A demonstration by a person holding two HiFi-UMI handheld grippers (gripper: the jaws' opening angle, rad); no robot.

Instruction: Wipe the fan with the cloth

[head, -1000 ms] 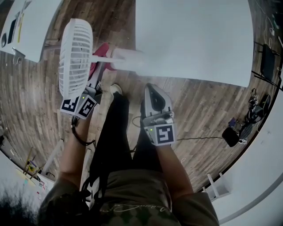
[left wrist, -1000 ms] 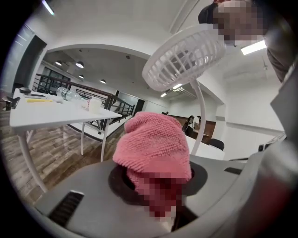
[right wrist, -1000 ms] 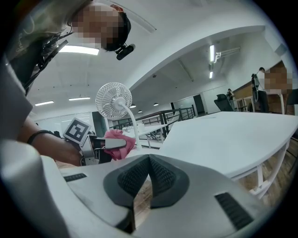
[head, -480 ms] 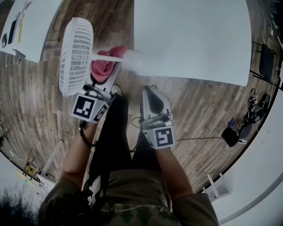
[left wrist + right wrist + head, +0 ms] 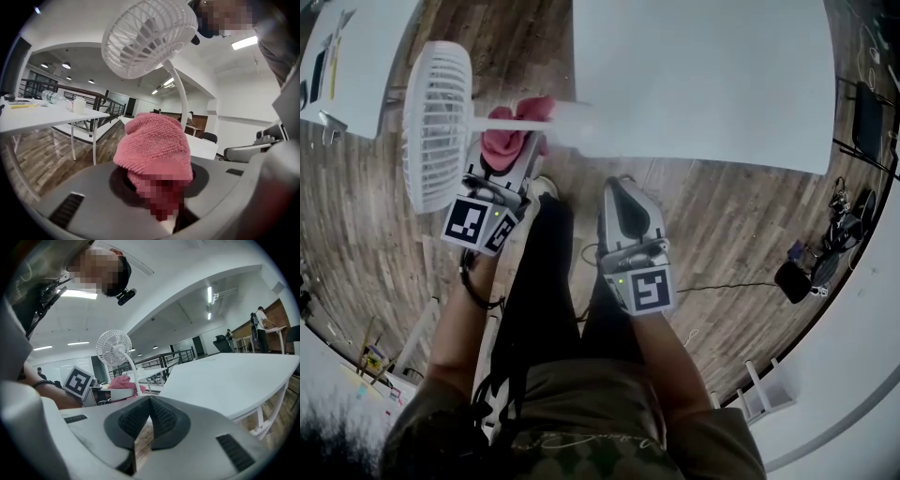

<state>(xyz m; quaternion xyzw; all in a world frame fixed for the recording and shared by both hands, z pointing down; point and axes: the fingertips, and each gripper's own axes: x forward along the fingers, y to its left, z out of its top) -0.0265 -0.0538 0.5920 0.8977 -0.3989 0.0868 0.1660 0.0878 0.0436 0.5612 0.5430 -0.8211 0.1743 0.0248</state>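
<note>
A white clip fan has its round grille head (image 5: 438, 127) at the upper left, and its thin neck (image 5: 534, 122) runs right to the white table's edge. My left gripper (image 5: 511, 157) is shut on a bunched pink cloth (image 5: 508, 141), which lies right under the neck, beside the head. In the left gripper view the cloth (image 5: 154, 145) bulges out of the jaws, with the fan (image 5: 150, 37) above it. My right gripper (image 5: 623, 202) hangs shut and empty over the floor, apart from the fan. The right gripper view shows the fan (image 5: 114, 347) and cloth (image 5: 123, 380) far off to the left.
The large white table (image 5: 703, 84) fills the upper middle. A second table (image 5: 352, 56) with small items stands at the upper left. The person's legs in dark trousers are below the grippers. Cables and dark gear (image 5: 806, 277) lie on the wooden floor at the right.
My left gripper has carried the pink cloth out from behind the fan head and up to the neck. The right gripper has stayed where it was.
</note>
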